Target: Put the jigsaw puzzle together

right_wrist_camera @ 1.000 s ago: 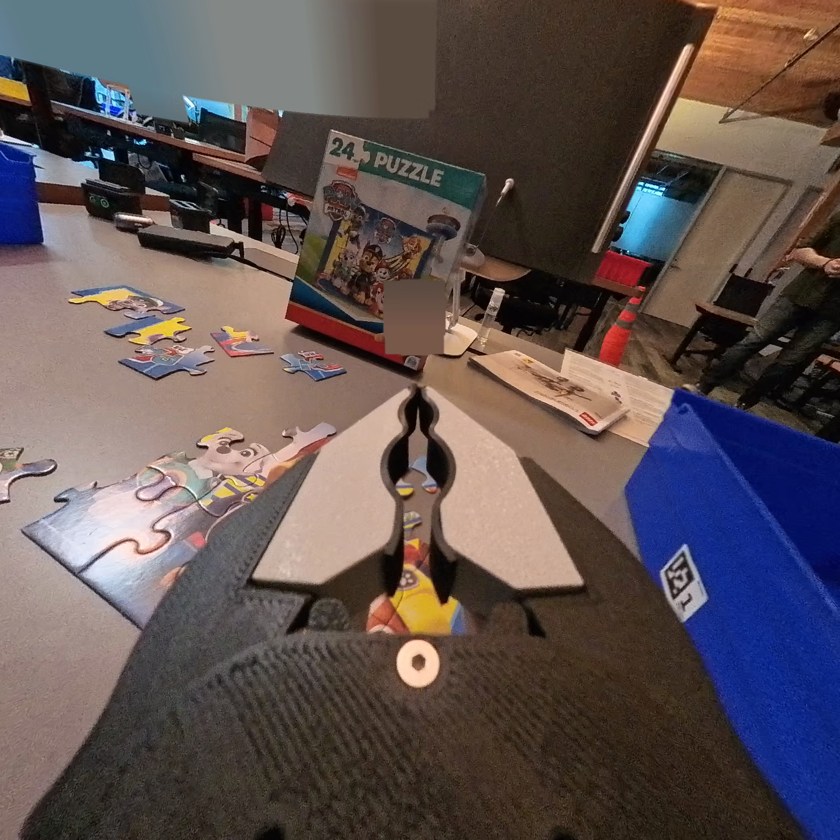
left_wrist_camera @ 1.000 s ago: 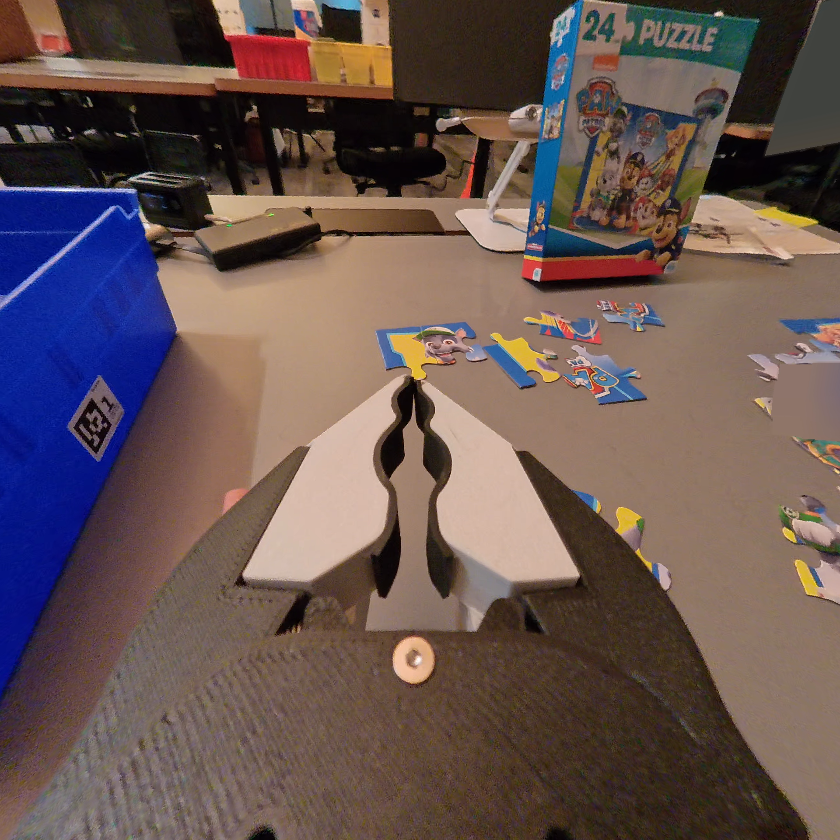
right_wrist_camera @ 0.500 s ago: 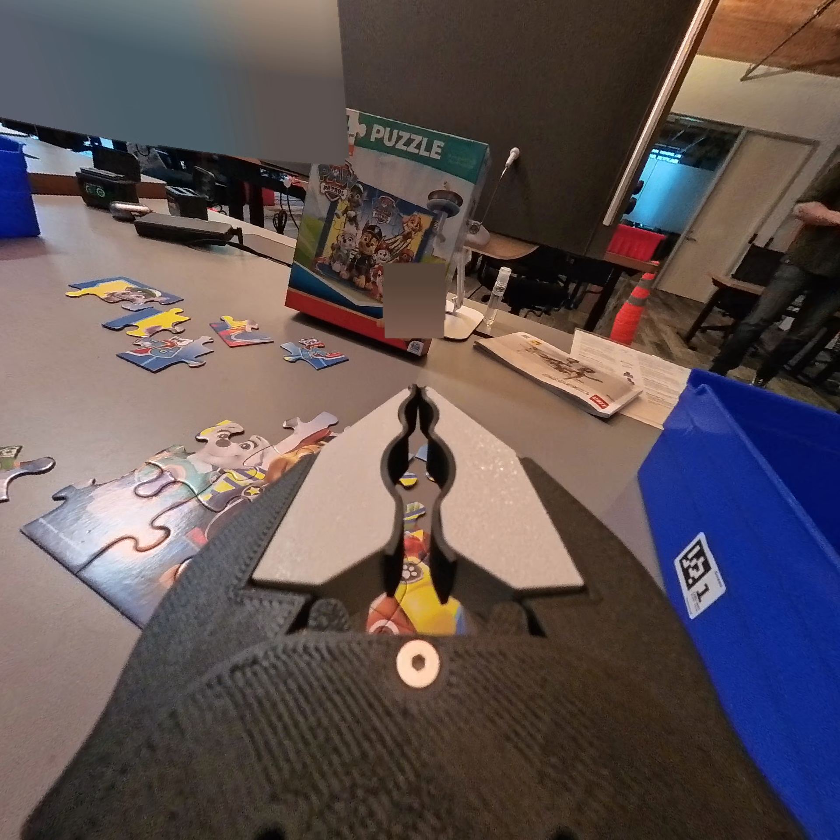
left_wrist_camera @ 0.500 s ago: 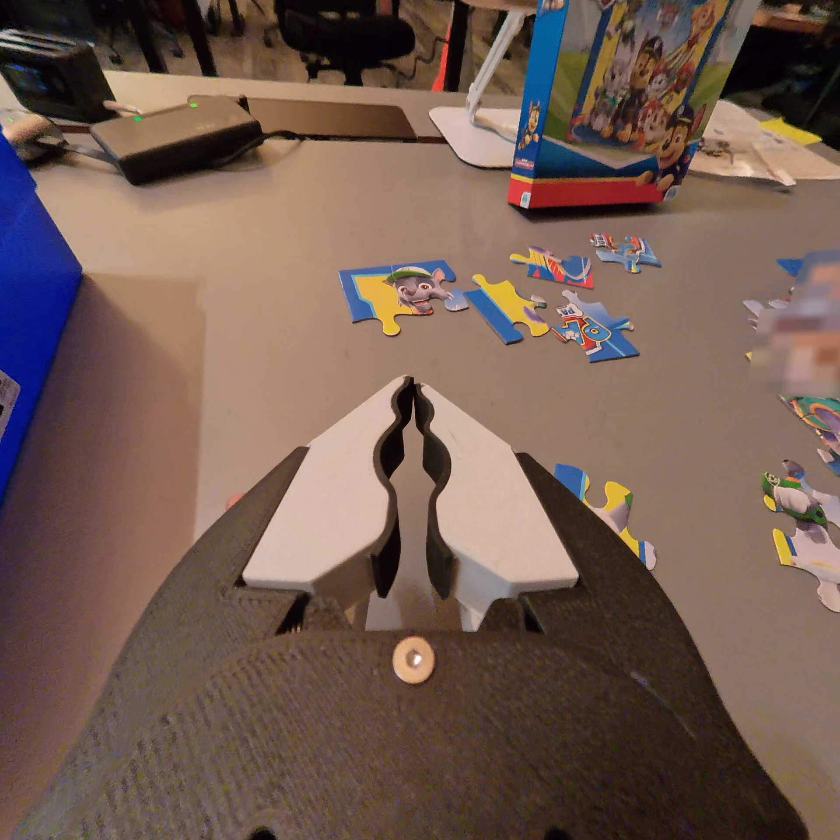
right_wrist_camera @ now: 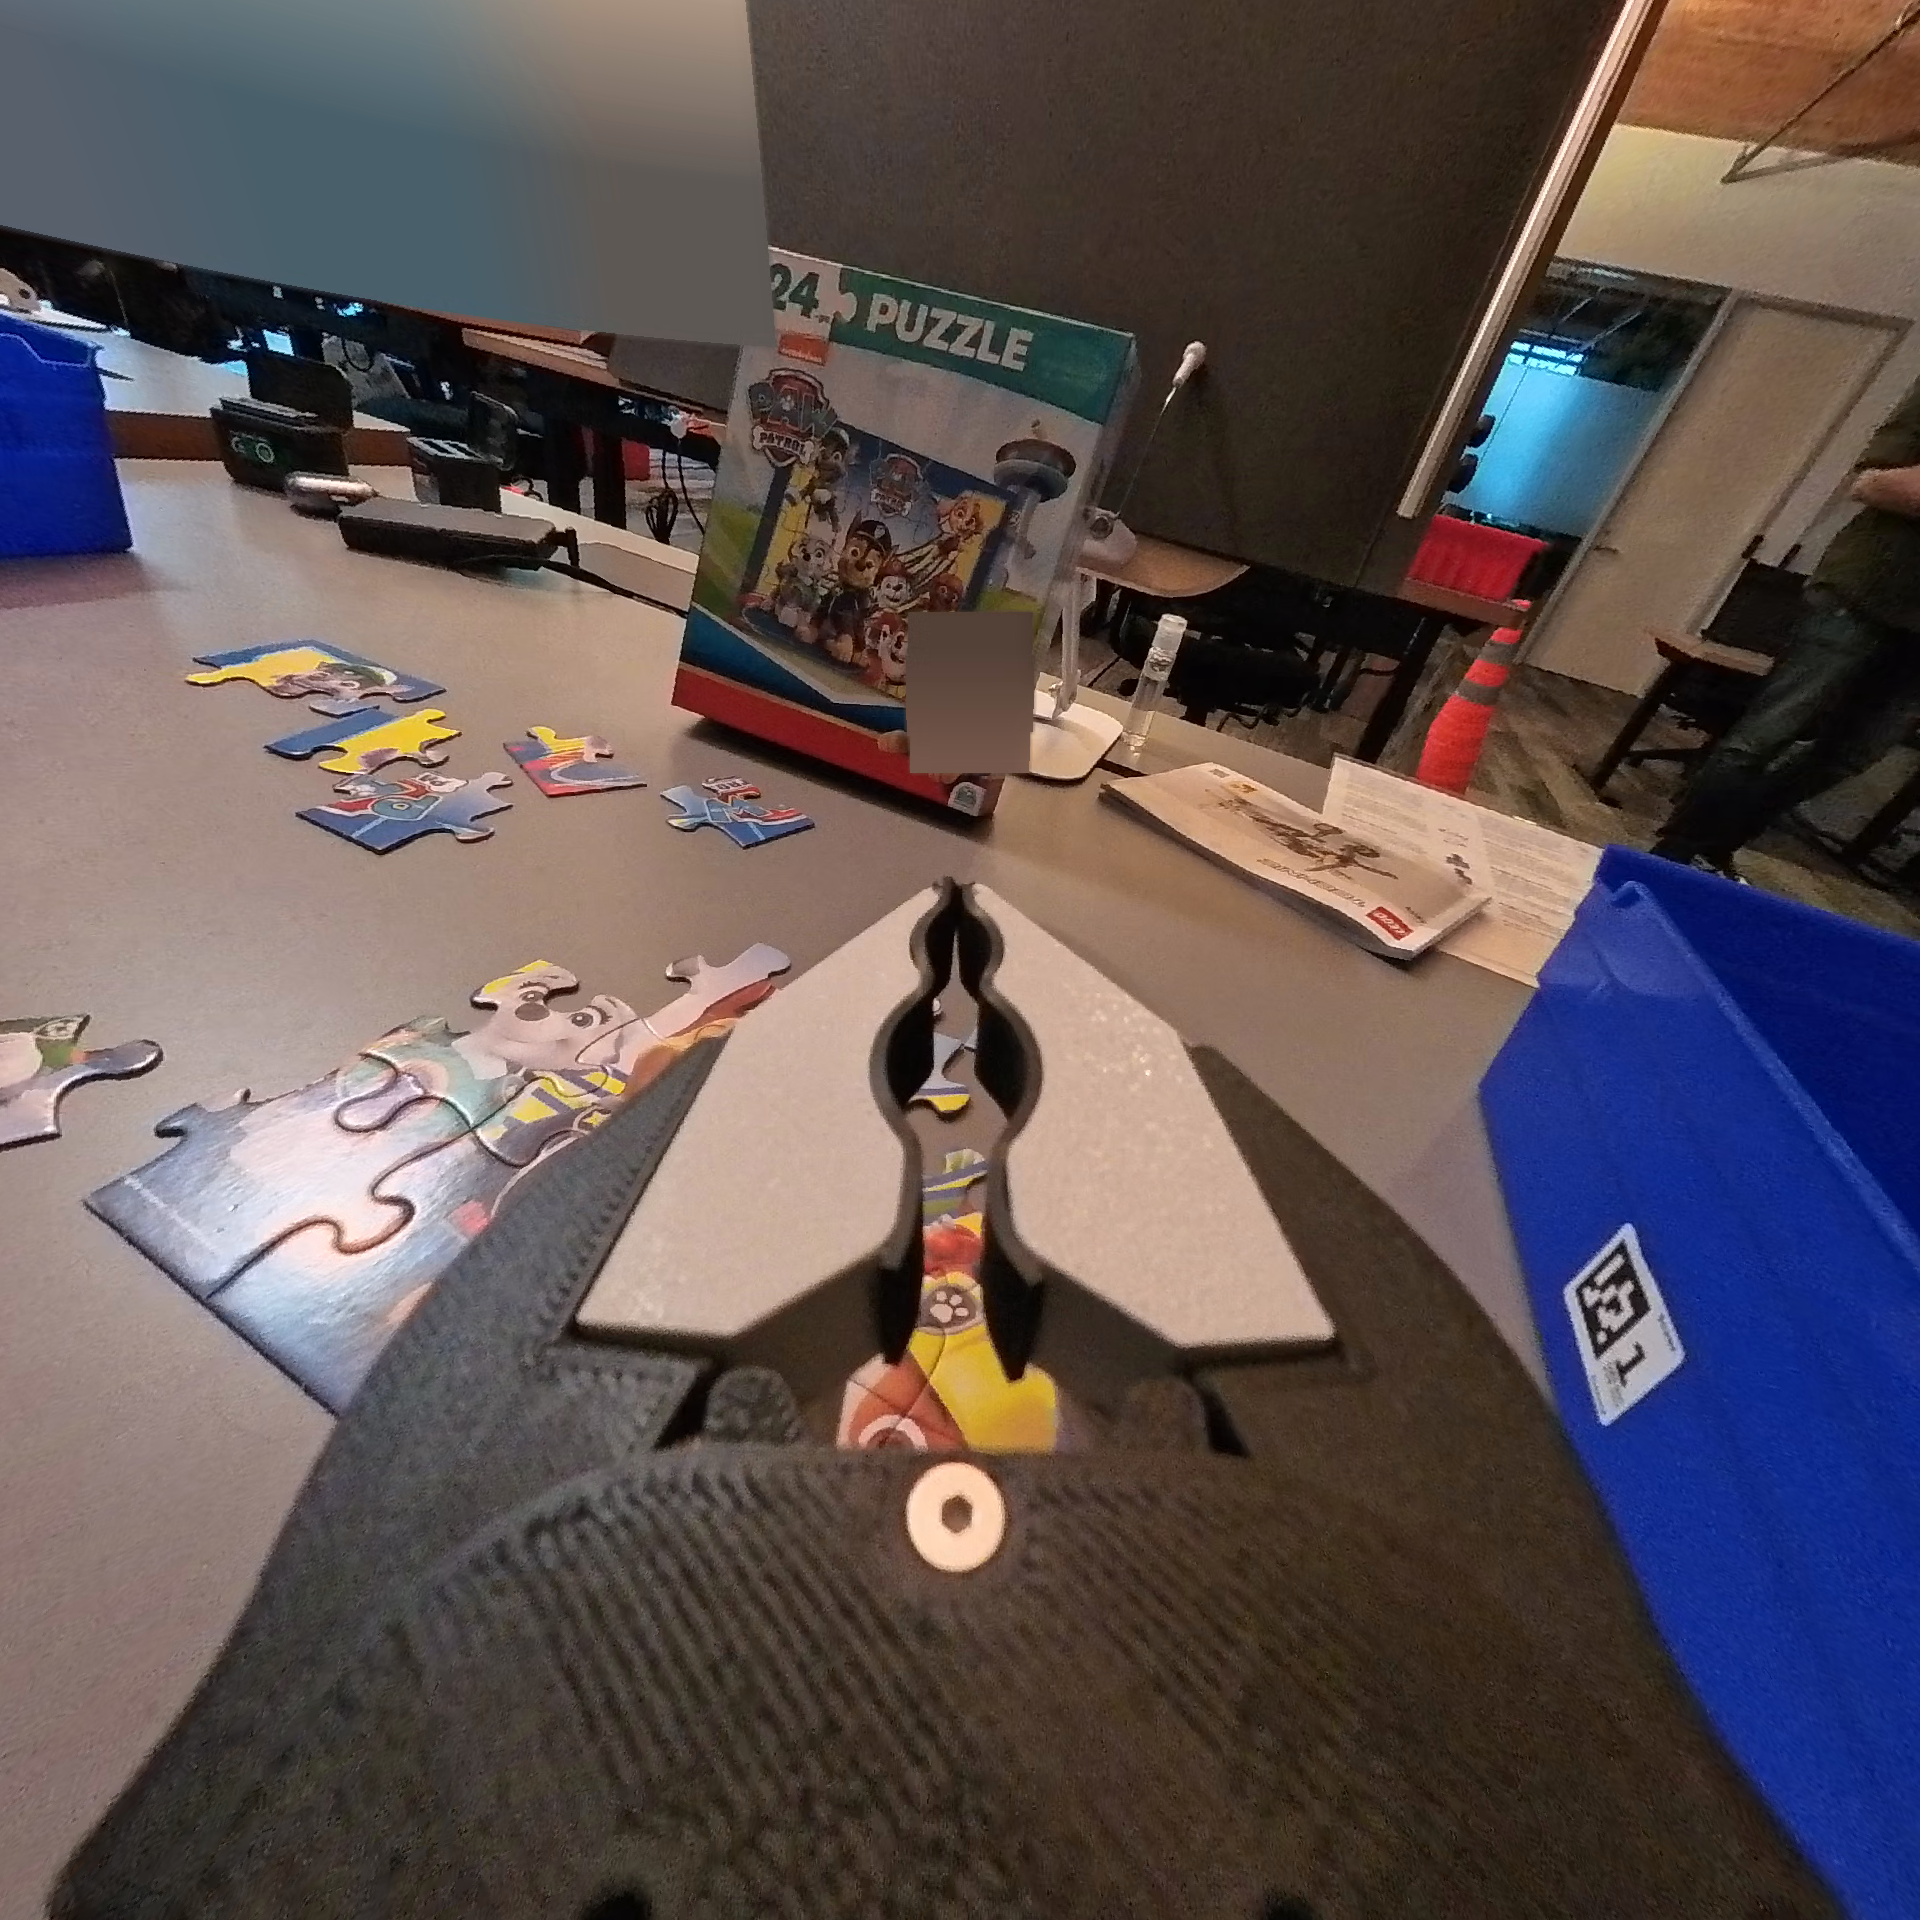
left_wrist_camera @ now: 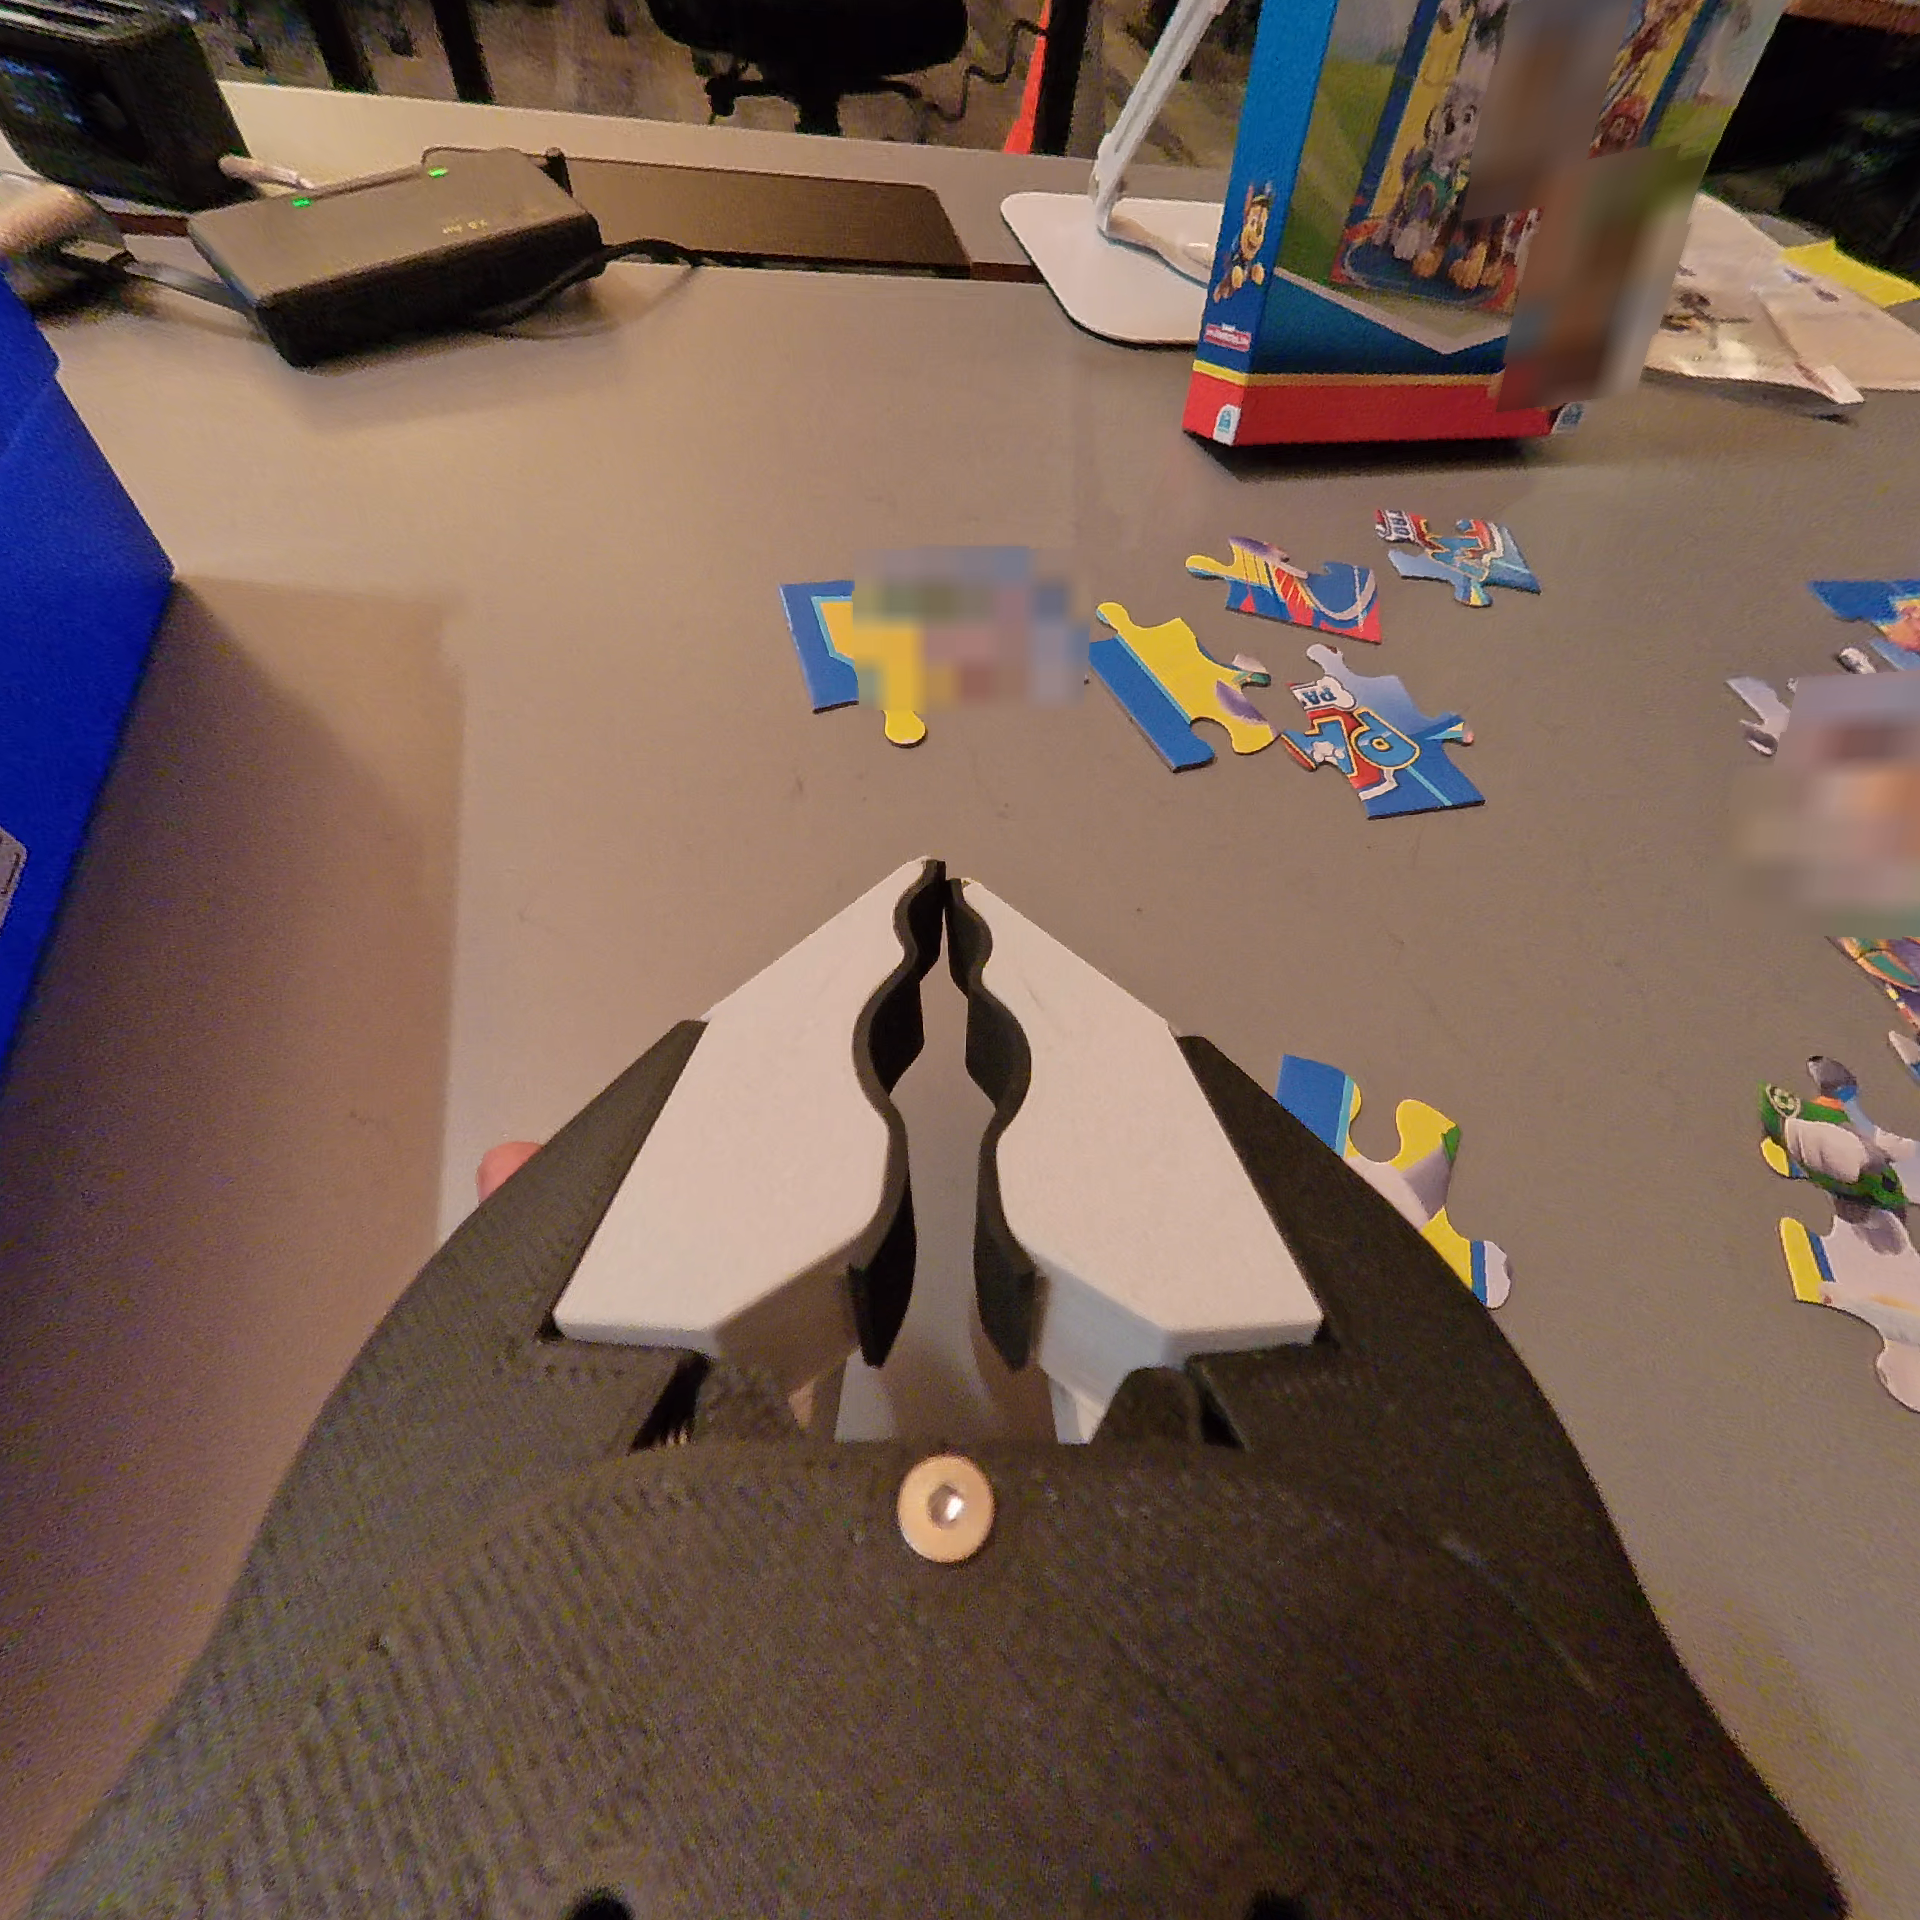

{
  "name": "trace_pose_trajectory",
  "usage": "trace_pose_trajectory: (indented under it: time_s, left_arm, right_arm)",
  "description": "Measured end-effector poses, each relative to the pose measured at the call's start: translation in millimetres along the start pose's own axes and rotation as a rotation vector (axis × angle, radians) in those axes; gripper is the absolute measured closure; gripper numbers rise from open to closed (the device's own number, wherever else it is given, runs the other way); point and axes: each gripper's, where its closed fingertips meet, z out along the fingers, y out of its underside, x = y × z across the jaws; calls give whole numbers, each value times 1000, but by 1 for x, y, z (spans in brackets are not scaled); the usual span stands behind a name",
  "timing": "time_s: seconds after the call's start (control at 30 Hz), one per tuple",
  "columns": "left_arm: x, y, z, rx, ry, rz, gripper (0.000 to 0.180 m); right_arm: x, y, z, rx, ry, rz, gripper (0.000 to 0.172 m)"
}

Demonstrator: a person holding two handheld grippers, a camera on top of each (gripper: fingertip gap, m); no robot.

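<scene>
Both claws closed, gripping nothing: left claw [left_wrist_camera: 943,883] hovers above bare tabletop [left_wrist_camera: 644,831]; right claw [right_wrist_camera: 958,889] over assembled puzzle [right_wrist_camera: 343,1164].

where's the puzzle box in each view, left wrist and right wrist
Left wrist view: the puzzle box stands at upper right, its top cut off by the picture's edge.
Right wrist view: it stands upright at upper centre, beyond the shut tongs.
Shared landmark: the white stand base beside the box.

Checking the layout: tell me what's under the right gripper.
Joined puzzle pieces lie on the grey table under the right gripper; its body covers their right part. Jaws shut, holding nothing.
</scene>
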Motion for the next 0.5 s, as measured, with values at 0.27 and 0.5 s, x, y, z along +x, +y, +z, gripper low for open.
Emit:
trace_pose_trajectory:
  time_s: [0.27,0.5]
  left_arm:
    - [-1,-1,-1,10,23,-42,180]
    - [-1,0,-1,3,21,-46,180]
  right_arm:
    - [-1,0,0,1,-3,0,172]
    - [-1,0,0,0,-3,-5,172]
